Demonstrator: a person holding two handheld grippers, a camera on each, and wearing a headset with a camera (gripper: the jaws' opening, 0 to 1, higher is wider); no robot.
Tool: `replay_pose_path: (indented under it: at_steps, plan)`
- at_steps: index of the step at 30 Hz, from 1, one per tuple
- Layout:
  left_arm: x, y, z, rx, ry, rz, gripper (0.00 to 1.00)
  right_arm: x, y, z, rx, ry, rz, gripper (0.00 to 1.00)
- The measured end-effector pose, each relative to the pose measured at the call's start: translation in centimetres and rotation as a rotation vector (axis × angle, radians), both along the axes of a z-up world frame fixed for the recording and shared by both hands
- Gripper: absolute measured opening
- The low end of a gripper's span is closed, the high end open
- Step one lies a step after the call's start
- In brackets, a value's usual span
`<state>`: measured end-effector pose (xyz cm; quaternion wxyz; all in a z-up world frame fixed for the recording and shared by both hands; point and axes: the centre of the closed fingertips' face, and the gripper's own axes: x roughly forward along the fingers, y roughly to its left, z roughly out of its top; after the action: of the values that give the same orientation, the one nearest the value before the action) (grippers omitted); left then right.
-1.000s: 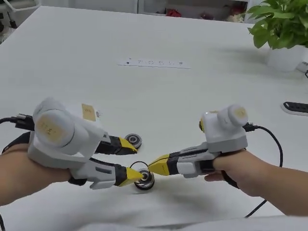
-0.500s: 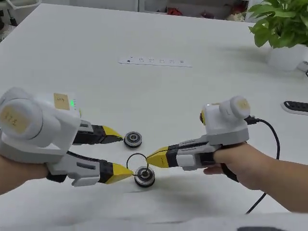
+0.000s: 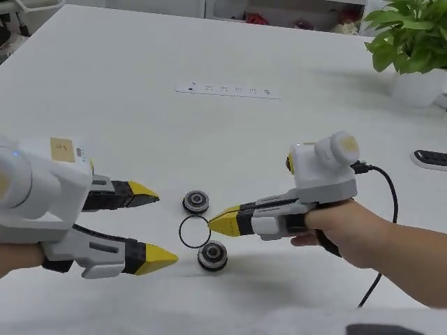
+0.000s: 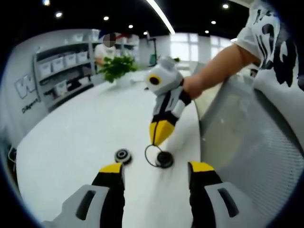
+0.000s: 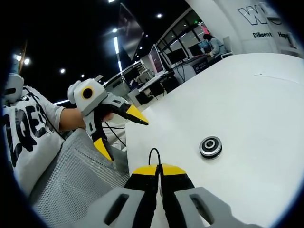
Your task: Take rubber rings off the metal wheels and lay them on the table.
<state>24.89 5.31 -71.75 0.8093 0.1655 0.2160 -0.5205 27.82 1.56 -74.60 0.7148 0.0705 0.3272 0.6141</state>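
Observation:
My right gripper (image 3: 212, 222) is shut on a thin black rubber ring (image 3: 180, 232), which hangs off its yellow tips just above the table, between two metal wheels. One wheel (image 3: 196, 202) lies farther away and the other (image 3: 211, 255) nearer to me. My left gripper (image 3: 166, 226) stands open to the left of them, apart from both. In the left gripper view the right gripper (image 4: 158, 138) holds the ring (image 4: 146, 156) beside a wheel (image 4: 165, 160). In the right gripper view the ring (image 5: 151, 154) sticks up from the shut gripper (image 5: 159, 168), and one wheel (image 5: 210, 147) lies beyond.
A white power strip (image 3: 228, 90) lies at mid-table. A potted plant (image 3: 412, 42) stands at the far right, with a black device (image 3: 429, 158) near the right edge. The right gripper's cable (image 3: 383, 276) trails toward the table's front edge (image 3: 230, 314).
The ring has come away from the near wheel and now hangs from the right gripper, which moved up and away. The left gripper has pulled back to the left, off that wheel.

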Motion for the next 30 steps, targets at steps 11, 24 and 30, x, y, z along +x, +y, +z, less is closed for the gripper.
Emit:
replay_pose_path:
  at_steps: [11, 24, 30]
  plan:
    - [0.0, 1.4, -0.1, -0.001, 0.0, 0.037, 0.59, 0.2, 1.5, -0.2, -0.005, -0.005, 0.022, 0.0]
    - [0.0, 2.7, -0.2, 0.004, 0.005, 0.069, 0.61, 0.5, 2.4, -0.8, -0.024, -0.019, 0.024, 0.0]
    - [-0.1, 2.8, -0.3, 0.003, 0.007, 0.075, 0.61, 0.5, 3.0, -1.5, -0.038, -0.027, 0.025, 0.0]
